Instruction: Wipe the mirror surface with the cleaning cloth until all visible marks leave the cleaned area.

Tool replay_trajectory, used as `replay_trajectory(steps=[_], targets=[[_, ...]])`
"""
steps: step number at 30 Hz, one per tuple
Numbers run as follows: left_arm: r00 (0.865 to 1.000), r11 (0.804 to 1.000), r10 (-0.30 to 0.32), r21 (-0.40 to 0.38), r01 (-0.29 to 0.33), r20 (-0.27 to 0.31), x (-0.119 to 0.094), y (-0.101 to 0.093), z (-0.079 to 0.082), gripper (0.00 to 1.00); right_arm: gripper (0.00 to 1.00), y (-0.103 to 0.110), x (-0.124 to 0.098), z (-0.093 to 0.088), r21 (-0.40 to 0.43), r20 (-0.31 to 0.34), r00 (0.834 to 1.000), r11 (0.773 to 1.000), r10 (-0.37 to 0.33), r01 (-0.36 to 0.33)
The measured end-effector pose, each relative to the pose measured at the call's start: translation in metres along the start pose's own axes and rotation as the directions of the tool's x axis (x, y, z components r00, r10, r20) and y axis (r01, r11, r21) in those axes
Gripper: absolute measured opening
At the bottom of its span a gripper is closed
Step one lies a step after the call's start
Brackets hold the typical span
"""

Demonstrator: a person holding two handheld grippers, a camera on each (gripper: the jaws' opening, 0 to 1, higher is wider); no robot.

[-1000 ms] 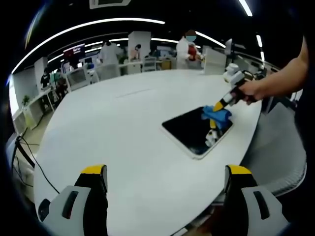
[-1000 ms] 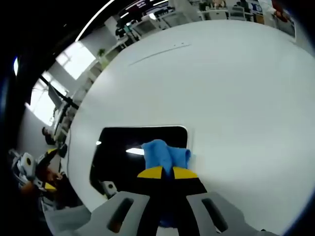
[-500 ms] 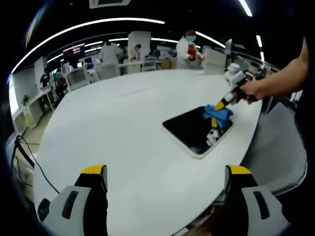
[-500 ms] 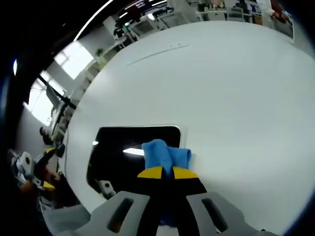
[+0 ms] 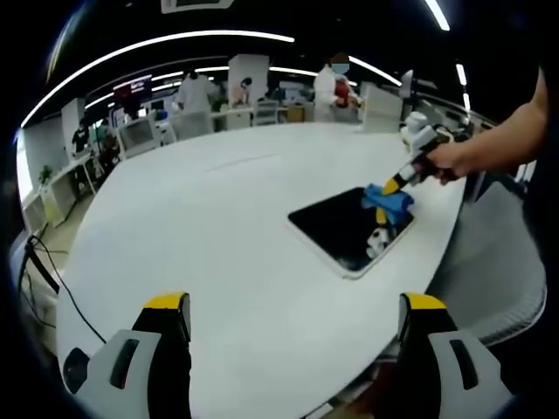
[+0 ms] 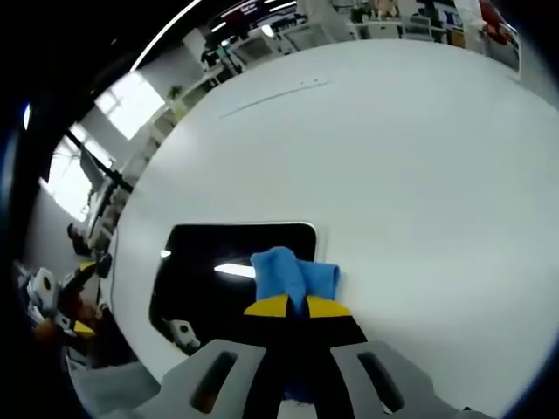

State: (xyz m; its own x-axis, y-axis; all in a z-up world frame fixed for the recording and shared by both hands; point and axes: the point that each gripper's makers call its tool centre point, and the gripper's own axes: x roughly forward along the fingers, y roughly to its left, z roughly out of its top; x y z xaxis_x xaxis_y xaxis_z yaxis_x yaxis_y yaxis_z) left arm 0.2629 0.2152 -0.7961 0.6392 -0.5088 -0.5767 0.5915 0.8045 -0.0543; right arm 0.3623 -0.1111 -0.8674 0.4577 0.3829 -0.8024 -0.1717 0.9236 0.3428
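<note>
Right gripper view: right gripper (image 6: 292,305) has its jaws pinched together on the blue cloth (image 6: 293,272), which bunches out past the yellow tips. Cloth sits at the mirror's (image 6: 218,271) corner, half over the dark glass, half over the rim next to the white table (image 6: 393,157).

Left gripper view shows the same from across the table: a hand (image 5: 450,160) holds the right gripper (image 5: 395,185) angled down, cloth (image 5: 388,201) pressed on the far corner of the mirror (image 5: 341,231). Mirror lies flat near the table (image 5: 218,227) edge on the person's right. Left gripper (image 5: 293,316) is well apart from it, jaws spread wide, nothing between them, not touching anything I can see.

Progress, my read:
- Wiping is underway, cloth is in contact with the glass.
- Cloth covers just one corner; most of the surface lies uncovered.
- Glass reads mostly dark with reflections: a ceiling light streak, and the gripper's own reflection near the lower edge. Can't tell smudges from reflections at this resolution.
- So can't confirm any region is clean, and can't call it done.

Left to do, as far as I can judge: passes over the rest of the glass, especially the edge nearest the left gripper, then a check for marks. Mirror and cloth are both in view, so the visibility condition holds.
</note>
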Motion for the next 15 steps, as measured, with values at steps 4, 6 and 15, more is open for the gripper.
replay_trajectory(steps=[4, 6, 15], targets=[[1.000, 1.000, 0.000, 0.002, 0.000, 0.003, 0.000, -0.001, 0.001, 0.99, 0.01, 0.001, -0.001, 0.000, -0.008, 0.008, 1.000, 1.000, -0.008, 0.008], [1.000, 1.000, -0.001, 0.005, 0.001, 0.004, 0.000, -0.002, 0.002, 0.99, 0.00, 0.002, -0.001, -0.001, -0.005, 0.010, 1.000, 1.000, -0.010, 0.010], [1.000, 1.000, -0.007, 0.012, 0.007, 0.006, -0.002, -0.002, 0.001, 0.99, 0.00, 0.004, -0.007, -0.014, -0.013, 0.000, 1.000, 1.000, -0.017, 0.017]])
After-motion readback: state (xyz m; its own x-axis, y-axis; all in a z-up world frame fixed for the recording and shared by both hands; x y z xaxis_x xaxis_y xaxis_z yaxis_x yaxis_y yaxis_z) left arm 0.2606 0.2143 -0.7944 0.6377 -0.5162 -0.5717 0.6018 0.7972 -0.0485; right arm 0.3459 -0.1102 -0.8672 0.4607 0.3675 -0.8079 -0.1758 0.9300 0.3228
